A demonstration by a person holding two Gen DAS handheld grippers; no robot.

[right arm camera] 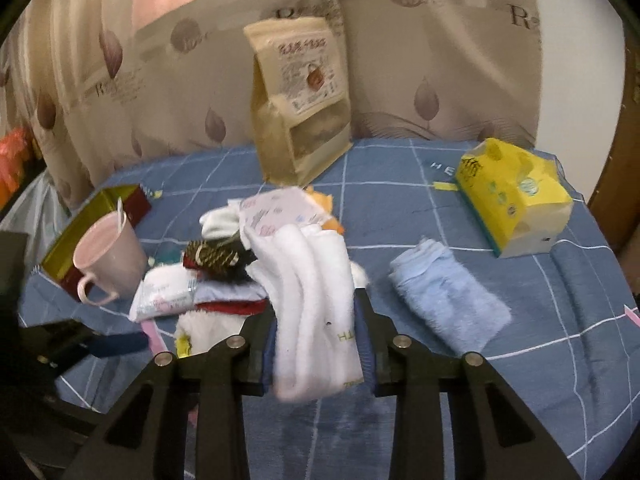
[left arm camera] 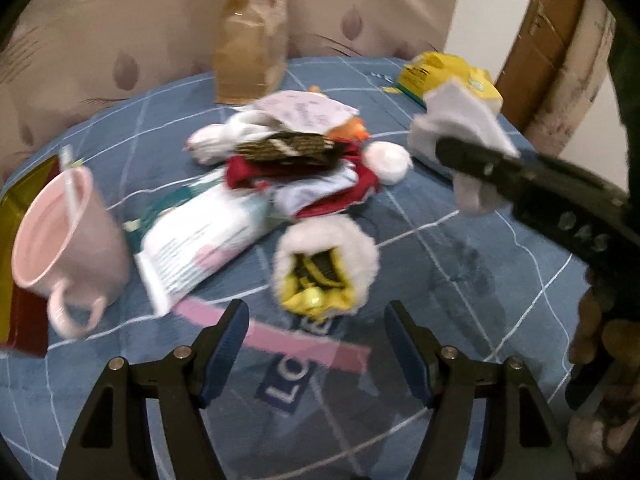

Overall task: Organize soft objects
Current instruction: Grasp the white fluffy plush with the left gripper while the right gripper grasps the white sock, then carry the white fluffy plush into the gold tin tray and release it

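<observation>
My right gripper point(right arm camera: 316, 312) is shut on a folded pair of white socks point(right arm camera: 308, 264), lifted above the blue checked cloth point(right arm camera: 440, 380). In the left wrist view the same gripper point(left arm camera: 452, 152) shows at the right with the white socks point(left arm camera: 460, 116) in its jaws. My left gripper point(left arm camera: 315, 312) stands open with nothing between its fingers, just short of a fluffy white item with a yellow inside point(left arm camera: 326, 264). A pile of soft things point(left arm camera: 304, 168) lies in the middle: red and white fabric, a dark patterned piece, a white pompom point(left arm camera: 390, 160). A folded light blue towel point(right arm camera: 448, 296) lies apart at the right.
A pink mug point(left arm camera: 68, 248) with a straw stands at the left beside a gold and red tin point(right arm camera: 92, 220). A wipes pack point(left arm camera: 200, 248) lies next to the pile. A brown paper bag point(right arm camera: 300, 108) stands at the back, a yellow tissue pack point(right arm camera: 516, 196) at the right.
</observation>
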